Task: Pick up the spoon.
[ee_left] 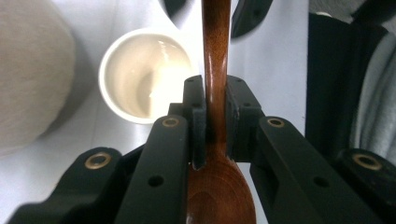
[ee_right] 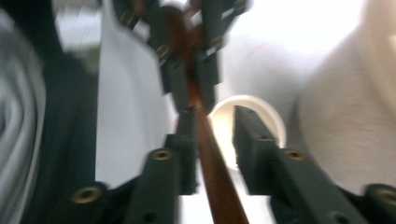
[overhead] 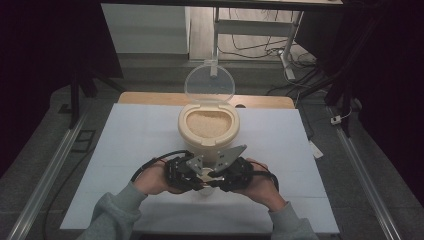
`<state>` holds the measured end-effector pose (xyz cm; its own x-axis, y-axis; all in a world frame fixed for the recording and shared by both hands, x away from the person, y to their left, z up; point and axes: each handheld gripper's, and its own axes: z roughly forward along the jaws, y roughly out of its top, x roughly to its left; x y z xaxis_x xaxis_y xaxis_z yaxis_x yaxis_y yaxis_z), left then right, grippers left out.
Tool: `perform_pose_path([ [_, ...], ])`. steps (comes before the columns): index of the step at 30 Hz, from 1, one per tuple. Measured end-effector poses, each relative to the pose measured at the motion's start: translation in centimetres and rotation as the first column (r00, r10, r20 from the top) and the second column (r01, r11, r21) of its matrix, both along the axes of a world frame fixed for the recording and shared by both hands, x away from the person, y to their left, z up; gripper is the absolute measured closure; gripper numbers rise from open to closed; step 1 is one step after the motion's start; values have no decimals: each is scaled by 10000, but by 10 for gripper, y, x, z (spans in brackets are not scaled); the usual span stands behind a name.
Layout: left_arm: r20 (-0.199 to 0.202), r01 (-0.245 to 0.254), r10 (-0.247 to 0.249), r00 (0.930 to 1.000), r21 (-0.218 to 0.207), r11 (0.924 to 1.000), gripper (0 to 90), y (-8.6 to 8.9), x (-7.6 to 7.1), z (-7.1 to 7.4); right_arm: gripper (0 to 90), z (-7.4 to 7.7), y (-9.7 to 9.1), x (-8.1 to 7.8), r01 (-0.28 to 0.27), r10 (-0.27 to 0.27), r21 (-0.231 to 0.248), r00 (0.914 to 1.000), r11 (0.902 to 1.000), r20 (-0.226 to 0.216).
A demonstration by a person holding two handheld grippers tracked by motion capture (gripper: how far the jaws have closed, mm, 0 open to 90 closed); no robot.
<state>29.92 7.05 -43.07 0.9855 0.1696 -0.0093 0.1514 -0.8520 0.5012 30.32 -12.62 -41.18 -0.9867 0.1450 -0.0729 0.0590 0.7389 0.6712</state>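
Two grippers share wooden spoon (ee_left: 215, 70): our left gripper (ee_left: 215, 123) clamped on neck, long axis running toward our right gripper (ee_right: 212, 135), jaws apart around handle, cup (ee_left: 145, 74) below.

White tabletop (overhead: 140, 150) fills lower centre of the high view, a wooden edge (overhead: 150, 98) at its far side. Metal rails (overhead: 50, 170) run along both flanks over grey floor. Upper centre: desk legs (overhead: 290, 45) and loose cables (overhead: 260, 50). Corners dark.
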Motion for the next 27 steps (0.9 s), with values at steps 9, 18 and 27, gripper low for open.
perform_pose_path([
  [9,511,-755,796,9955,-774,9941,795,13,2,4,465,14,-35,2,2194,-2311,2328,9726,9475,239],
  [18,985,-1277,1428,9848,-1461,9810,796,22,-1,8,373,10,-65,0,3964,-4101,3391,9114,8532,-339],
  [27,1269,-1529,1776,9759,-1833,9711,796,23,-2,9,323,-2,-61,-4,4916,-4859,3789,8660,7841,-1180],
])
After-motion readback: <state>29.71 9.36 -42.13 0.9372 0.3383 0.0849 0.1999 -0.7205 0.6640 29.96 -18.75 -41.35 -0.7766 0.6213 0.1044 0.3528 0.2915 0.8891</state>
